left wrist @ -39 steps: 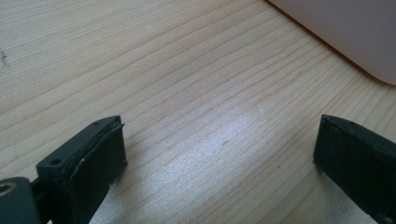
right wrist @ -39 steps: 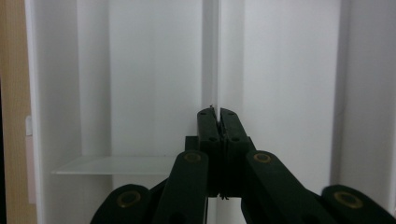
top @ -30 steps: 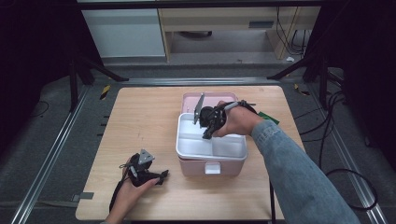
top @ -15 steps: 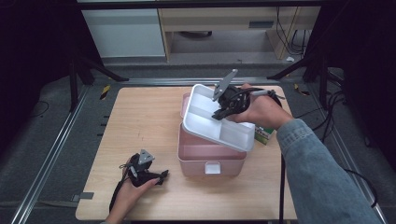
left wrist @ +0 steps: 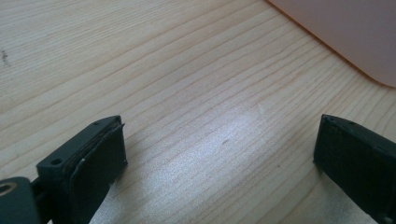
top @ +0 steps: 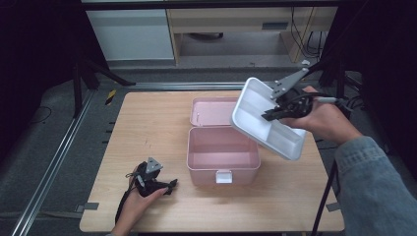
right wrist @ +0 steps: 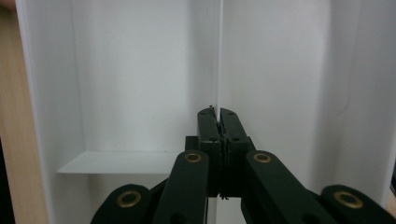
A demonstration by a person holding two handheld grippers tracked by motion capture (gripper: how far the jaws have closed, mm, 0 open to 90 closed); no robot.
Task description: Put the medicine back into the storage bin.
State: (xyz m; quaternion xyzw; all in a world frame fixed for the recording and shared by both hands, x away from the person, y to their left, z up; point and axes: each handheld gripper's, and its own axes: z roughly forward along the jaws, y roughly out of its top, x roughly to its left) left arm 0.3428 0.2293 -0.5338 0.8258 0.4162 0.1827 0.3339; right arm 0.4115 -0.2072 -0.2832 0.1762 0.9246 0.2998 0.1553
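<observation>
A pink box [top: 223,157] stands open at the middle of the wooden table [top: 147,128], its lid [top: 215,110] laid back and its inside bare. A white divided tray [top: 268,118] hangs tilted in the air above the box's right side. My right gripper [top: 276,112] is shut on the tray's thin middle partition [right wrist: 219,56], as the right gripper view shows close up with the gripper [right wrist: 218,116] pinching it. My left gripper [top: 164,186] rests on the table at the front left, open [left wrist: 219,154] over bare wood, with the pink box's corner [left wrist: 345,32] just beyond.
A grey metal rail [top: 54,162] runs along the floor left of the table. Pale cabinets [top: 133,29] stand behind the table. Black stand legs [top: 88,69] flank the far corners. A cable [top: 123,209] trails from the left gripper toward the front edge.
The right gripper has lifted the white tray out of the pink box, carrying it up and to the right and tilting it. The left gripper has stayed put.
</observation>
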